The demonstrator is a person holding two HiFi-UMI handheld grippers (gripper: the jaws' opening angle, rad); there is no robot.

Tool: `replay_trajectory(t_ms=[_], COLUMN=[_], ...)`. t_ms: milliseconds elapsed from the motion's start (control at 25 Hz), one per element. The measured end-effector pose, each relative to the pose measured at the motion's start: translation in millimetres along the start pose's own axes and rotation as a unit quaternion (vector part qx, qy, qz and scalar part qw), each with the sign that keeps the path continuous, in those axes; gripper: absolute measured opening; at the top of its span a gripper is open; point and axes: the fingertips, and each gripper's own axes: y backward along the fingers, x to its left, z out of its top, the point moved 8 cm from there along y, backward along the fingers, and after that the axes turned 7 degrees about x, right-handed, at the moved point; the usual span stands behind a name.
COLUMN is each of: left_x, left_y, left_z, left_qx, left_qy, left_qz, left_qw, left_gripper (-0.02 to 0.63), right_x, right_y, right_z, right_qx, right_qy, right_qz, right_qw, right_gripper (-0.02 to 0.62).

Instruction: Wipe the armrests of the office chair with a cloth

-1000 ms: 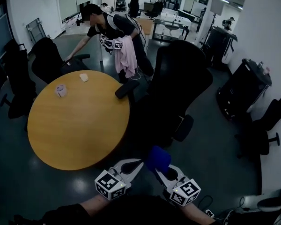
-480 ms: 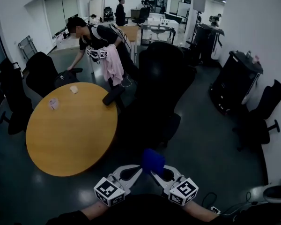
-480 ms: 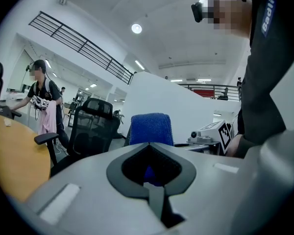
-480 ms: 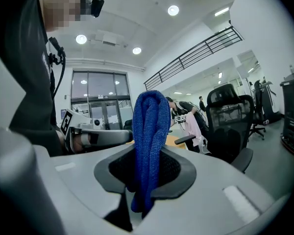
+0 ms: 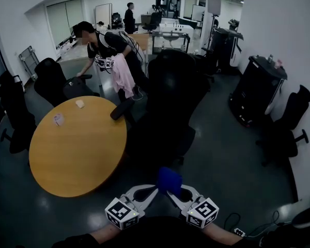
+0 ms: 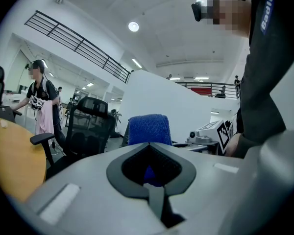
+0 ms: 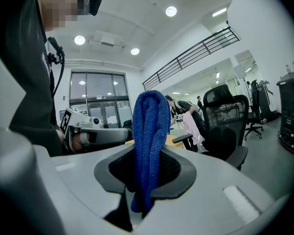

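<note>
A black office chair (image 5: 171, 94) stands past the round wooden table (image 5: 75, 146), its left armrest (image 5: 121, 109) jutting over the table's edge. My two grippers are low in the head view, well short of the chair. My right gripper (image 5: 171, 191) is shut on a folded blue cloth (image 5: 169, 180), which stands up out of its jaws (image 7: 149, 131). My left gripper (image 5: 153, 190) is beside it, its jaws closed together with nothing clamped. In the left gripper view the cloth (image 6: 148, 129) shows just beyond the jaw tips, with the chair (image 6: 90, 126) behind.
A person (image 5: 106, 48) with a pink cloth (image 5: 123, 74) bends over another black chair (image 5: 54, 79) behind the table. Two small objects (image 5: 58, 119) lie on the tabletop. More black chairs stand at the left (image 5: 13, 112) and right (image 5: 289, 125). A black cabinet (image 5: 256, 89) stands at right.
The head view has pulled back and lifted, so the table and chair look farther off. Both grippers keep their places at the bottom, the cloth still in the right one.
</note>
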Motion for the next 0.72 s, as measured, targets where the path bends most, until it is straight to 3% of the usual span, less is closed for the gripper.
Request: replay_trajectory(t_ms=[720], left_x=[-9.4], left_y=[10.3], left_z=[-5.4], left_qx=[-0.002], left_qy=[-0.006], left_qz=[0.0], left_qw=[1.0], left_gripper=[0.02], right_x=[11.0], right_y=[4.9], right_z=[-8.1], right_qx=[-0.002], right_qy=[-0.001], right_qz=[-0.008], right_qw=[1.0], right_gripper=[0.087])
